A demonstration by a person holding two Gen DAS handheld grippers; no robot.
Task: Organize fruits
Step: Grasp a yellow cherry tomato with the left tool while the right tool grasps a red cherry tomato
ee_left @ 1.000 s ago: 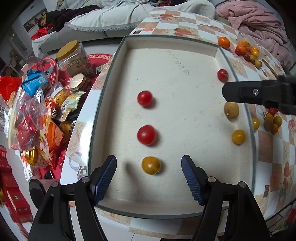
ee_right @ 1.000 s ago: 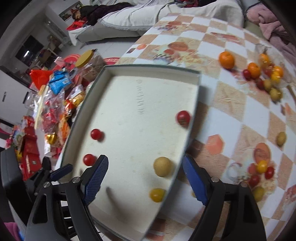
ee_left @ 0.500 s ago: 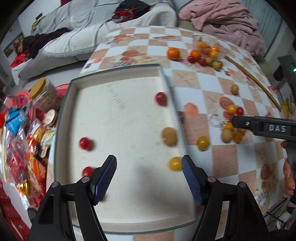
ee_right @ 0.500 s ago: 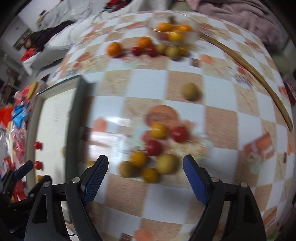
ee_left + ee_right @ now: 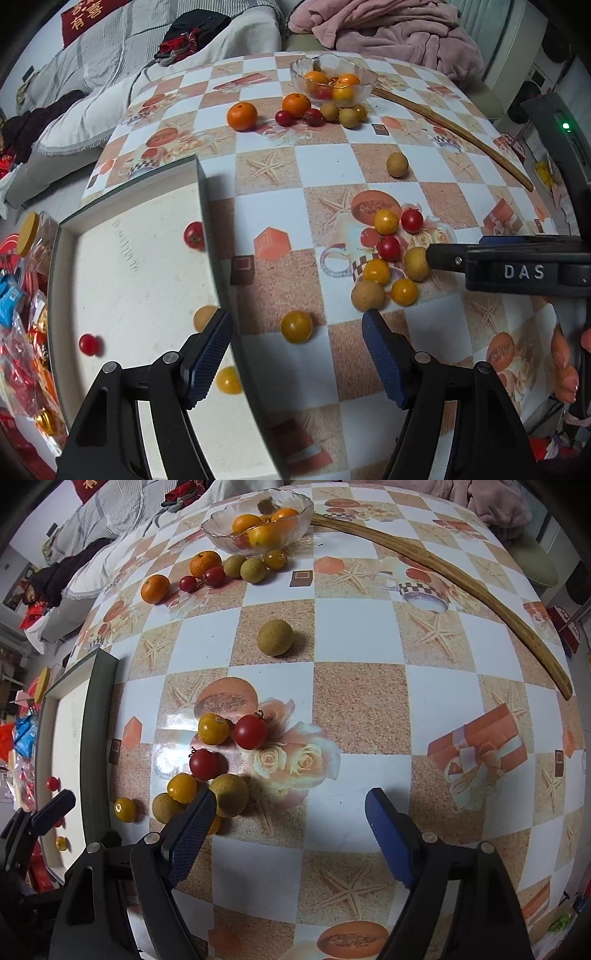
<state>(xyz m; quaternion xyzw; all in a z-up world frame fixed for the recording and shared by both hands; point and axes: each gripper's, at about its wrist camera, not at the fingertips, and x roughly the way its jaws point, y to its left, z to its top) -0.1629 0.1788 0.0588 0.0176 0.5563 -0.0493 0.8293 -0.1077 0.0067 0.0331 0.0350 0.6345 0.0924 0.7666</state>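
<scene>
Hovering spread and empty, left tongs [image 5: 297, 354] and right tongs [image 5: 288, 823] must next pinch a loose yellow tomato [image 5: 296, 326], lower centre.

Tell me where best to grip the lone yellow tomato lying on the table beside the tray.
Grip the yellow tomato across its round middle, coming from above. It lies apart from the fruit cluster, with bare table either side for the fingers, though the tray wall is fairly near.

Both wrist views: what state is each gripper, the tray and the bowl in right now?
left gripper: open, empty, above a lone yellow tomato.
right gripper: open, empty, beside the fruit cluster.
tray: holds a few fruits.
glass bowl: upright, holds oranges.
</scene>
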